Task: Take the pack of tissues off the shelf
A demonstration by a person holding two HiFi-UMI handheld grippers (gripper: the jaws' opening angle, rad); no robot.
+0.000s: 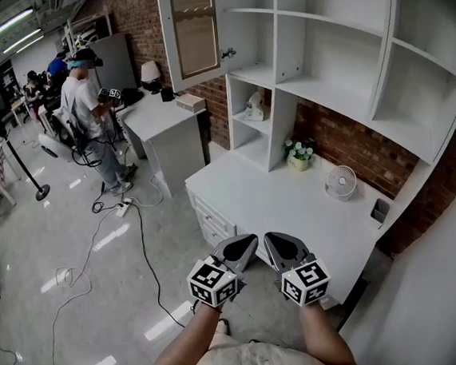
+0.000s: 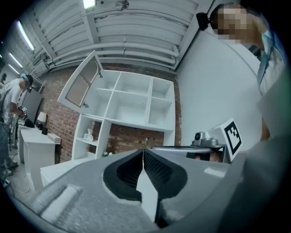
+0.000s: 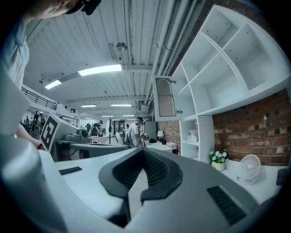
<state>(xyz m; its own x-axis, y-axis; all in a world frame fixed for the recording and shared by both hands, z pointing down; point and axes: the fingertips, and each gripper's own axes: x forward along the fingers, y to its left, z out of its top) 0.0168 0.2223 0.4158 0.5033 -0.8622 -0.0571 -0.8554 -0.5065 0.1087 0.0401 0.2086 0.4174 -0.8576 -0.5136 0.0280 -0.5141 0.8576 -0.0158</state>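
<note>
Far left, across the room, a person (image 1: 91, 110) stands by a white desk. Nearer, the left gripper (image 1: 242, 247) is held level at the near edge of the white worktop (image 1: 270, 206), its fingers pressed together on nothing. The pack of tissues (image 1: 254, 107) sits in the low left compartment of the shelf (image 1: 278, 133), well apart from both grippers. The right gripper (image 1: 280, 245), just beside the left, also has its fingers together and is empty. Further right on the worktop stand a flower pot (image 1: 299, 155) and a small fan (image 1: 341, 182).
</note>
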